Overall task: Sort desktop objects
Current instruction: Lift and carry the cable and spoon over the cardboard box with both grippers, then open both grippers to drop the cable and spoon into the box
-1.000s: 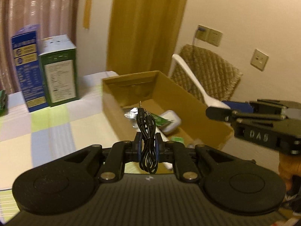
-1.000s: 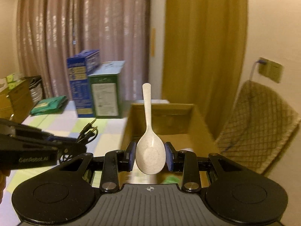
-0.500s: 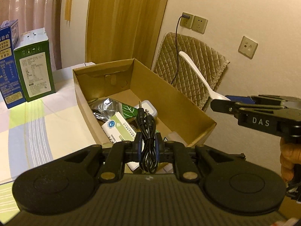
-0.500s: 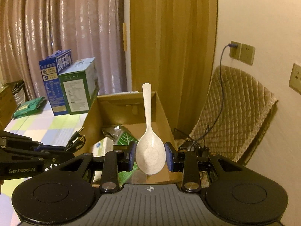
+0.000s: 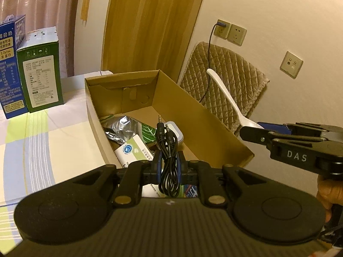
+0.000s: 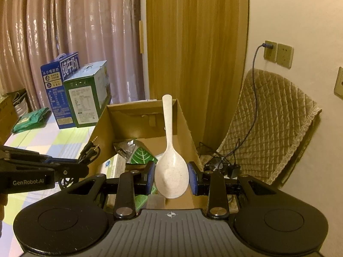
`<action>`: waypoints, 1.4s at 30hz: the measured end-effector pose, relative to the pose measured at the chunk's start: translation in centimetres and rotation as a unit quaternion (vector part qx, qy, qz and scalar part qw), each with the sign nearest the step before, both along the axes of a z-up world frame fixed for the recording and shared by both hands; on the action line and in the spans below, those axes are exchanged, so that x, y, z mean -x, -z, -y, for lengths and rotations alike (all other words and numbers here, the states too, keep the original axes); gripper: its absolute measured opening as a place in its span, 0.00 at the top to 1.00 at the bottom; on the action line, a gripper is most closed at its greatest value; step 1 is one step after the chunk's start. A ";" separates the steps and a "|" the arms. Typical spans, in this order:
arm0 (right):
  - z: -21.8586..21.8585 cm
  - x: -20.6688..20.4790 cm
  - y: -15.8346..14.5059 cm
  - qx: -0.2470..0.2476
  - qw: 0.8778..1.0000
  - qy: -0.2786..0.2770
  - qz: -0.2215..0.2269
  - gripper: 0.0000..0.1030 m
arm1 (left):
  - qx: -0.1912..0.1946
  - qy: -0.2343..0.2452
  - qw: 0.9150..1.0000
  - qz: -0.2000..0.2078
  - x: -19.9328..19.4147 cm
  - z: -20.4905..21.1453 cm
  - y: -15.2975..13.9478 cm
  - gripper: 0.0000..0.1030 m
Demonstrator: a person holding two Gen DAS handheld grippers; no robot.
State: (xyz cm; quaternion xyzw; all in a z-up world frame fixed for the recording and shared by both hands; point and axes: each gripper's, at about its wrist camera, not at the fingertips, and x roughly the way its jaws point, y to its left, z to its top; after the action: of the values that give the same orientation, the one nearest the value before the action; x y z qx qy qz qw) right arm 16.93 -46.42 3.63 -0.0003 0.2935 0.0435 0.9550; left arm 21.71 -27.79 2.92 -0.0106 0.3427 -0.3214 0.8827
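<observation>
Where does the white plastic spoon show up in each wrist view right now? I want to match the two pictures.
Left wrist view: white plastic spoon at right, handle slanting up-left, bowl hidden in the right claw.
Right wrist view: spoon dead centre, bowl clamped, handle pointing up.
Shared landmark: open brown cardboard box, beside or behind the spoon in both.

Each fisheye camera sits just behind its own claw, looking forward and downward from close above the bench. Both views share the open brown cardboard box (image 5: pixel 214 115) (image 6: pixel 184 124), the green carton (image 5: pixel 40 75) (image 6: pixel 85 98) beyond, and the quilted tan chair cover (image 5: pixel 231 85) (image 6: pixel 268 128) far right.
</observation>
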 end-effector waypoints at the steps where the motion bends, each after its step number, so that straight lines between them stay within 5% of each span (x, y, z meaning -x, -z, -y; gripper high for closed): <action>1: -0.1 -0.2 0.1 0.000 1.000 0.000 -0.001 0.71 | 0.006 0.000 1.000 0.000 -0.3 0.1 0.2 0.89; 3: -0.2 -0.5 0.3 -0.001 1.000 -0.001 -0.003 0.71 | 0.001 -0.011 1.000 -0.005 -0.8 0.2 0.6 0.71; 35: -2.8 -3.7 1.5 -0.020 0.999 -0.038 -0.028 0.71 | -0.019 -0.032 0.999 -0.017 -1.2 -2.3 1.5 0.71; 38: -2.4 -4.1 1.3 -0.039 0.999 -0.027 -0.026 0.51 | -0.020 -0.039 0.999 -0.017 -1.3 -2.8 1.5 0.69; 42: -1.2 -3.3 1.6 -0.060 0.998 -0.013 -0.033 0.47 | -0.025 -0.048 0.998 -0.015 -1.0 -3.4 1.5 0.60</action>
State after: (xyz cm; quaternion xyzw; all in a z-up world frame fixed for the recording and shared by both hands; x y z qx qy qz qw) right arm 20.19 -45.18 2.05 0.0551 0.3218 0.0736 0.9423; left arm 22.74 -24.36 1.46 -0.0099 0.3630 -0.2701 0.8917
